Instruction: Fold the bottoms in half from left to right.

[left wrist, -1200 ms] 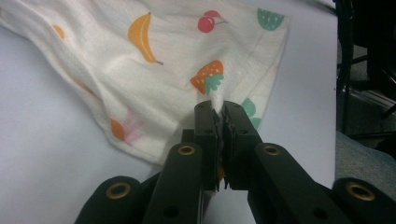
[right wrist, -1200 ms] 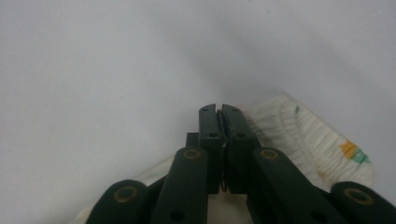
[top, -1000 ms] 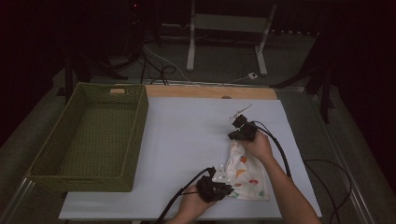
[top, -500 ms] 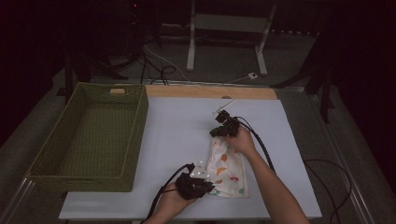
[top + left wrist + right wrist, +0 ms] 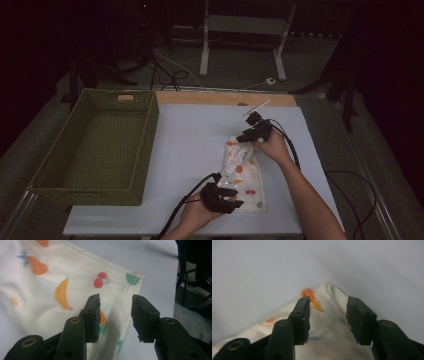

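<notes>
plenty of open room on the white table [image 5: 200, 145] between the green basket [image 5: 100, 145] on the left and the fruit-print cloth [image 5: 243, 175]. basket walls block that whole left edge. black cables [image 5: 290, 145] trail right beside the cloth on the right, and another cable [image 5: 180, 212] hangs off the near edge.

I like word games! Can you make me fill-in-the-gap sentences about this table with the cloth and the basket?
1. The cloth is printed with pictures of ____.
2. The green basket has ____ inside it.
3. The cloth lies on the ____ sheet that covers the table.
4. The left gripper and right gripper both have their jaws ____, with the cloth loose below them.

Missing words: fruit; nothing; white; open
</notes>
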{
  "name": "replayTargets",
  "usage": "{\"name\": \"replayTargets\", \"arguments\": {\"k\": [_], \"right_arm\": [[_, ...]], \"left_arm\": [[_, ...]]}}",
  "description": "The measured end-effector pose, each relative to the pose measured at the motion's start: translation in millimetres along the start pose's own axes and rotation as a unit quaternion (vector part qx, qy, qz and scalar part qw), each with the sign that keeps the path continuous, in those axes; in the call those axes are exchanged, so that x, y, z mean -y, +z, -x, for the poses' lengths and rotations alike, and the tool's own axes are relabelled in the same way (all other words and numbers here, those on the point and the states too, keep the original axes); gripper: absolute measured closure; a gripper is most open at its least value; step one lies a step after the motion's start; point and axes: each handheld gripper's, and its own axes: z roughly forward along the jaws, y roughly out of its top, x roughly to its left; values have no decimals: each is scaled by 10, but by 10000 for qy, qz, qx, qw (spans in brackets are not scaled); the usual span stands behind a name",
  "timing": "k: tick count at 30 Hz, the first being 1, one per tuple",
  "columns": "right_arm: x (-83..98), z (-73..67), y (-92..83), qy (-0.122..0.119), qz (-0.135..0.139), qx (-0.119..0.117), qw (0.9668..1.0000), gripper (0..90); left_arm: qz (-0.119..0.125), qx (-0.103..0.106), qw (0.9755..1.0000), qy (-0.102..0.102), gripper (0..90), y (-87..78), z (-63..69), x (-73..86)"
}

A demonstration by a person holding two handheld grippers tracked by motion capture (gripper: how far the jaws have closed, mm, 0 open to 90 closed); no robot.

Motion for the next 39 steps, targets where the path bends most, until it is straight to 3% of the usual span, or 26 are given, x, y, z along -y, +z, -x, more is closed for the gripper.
{"name": "replayTargets", "arguments": {"k": [10, 14, 17, 20, 21, 22, 25, 27, 30, 33, 34, 39], "right_arm": [[162, 217, -118, 304, -218, 245, 9990, 481], [209, 276, -63, 464, -404, 171, 9980, 493], [229, 295, -21, 517, -508, 105, 9973, 518], [265, 308, 92, 621, -717, -153, 9954, 647], [265, 308, 92, 621, -717, -153, 9954, 647], [269, 292, 135, 571, -763, -241, 9952, 732], [251, 250, 164, 403, -782, -210, 9959, 789], [215, 223, 138, 271, -698, -128, 9971, 835], [141, 191, 61, 126, -364, -23, 9993, 846], [79, 165, 22, -10, -241, 97, 9997, 848], [24, 140, -12, -120, -48, 148, 9998, 849], [-36, 106, 5, -182, 166, 232, 9994, 848]], "left_arm": [[-167, 133, 9997, 75, 551, 353, 115, -135], [-182, 203, 9996, 71, 606, 460, 127, -134], [-126, 229, 9997, 18, 716, 488, 126, -143], [-157, 208, 9996, 56, 834, 523, 133, -164], [-157, 208, 9996, 56, 863, 523, 133, -164], [-135, 239, 9996, -43, 882, 532, 118, -171], [-131, 304, 9994, -131, 897, 512, 92, -179], [-109, 320, 9993, -133, 898, 497, 89, -183], [14, 458, 9988, -190, 899, 428, 83, -203], [92, 532, 9982, -257, 899, 406, 86, -209], [138, 623, 9975, -287, 899, 395, 99, -216], [173, 769, 9964, -305, 899, 432, 151, -224]]}}
